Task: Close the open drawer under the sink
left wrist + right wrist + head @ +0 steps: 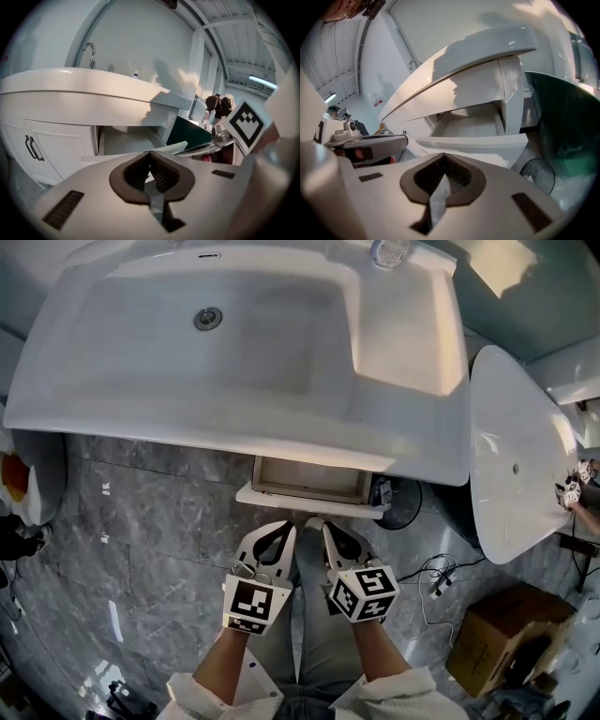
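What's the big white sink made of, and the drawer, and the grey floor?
The sink: probably glazed ceramic or cast resin; smooth, glossy white with soft highlights.
The drawer: looks like white-painted wood or board; matte, flat panels.
The floor: likely polished grey marble-look tile; veins, grout lines, reflections.

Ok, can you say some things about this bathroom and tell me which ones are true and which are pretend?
1. The drawer under the sink is pulled out. True.
2. The left gripper holds a cup. False: its fingers are together on nothing.
3. A cardboard box sits on the floor. True.
4. The right gripper has its fingers wide apart. False: they are together, holding nothing.
5. Both grippers point toward the drawer. True.
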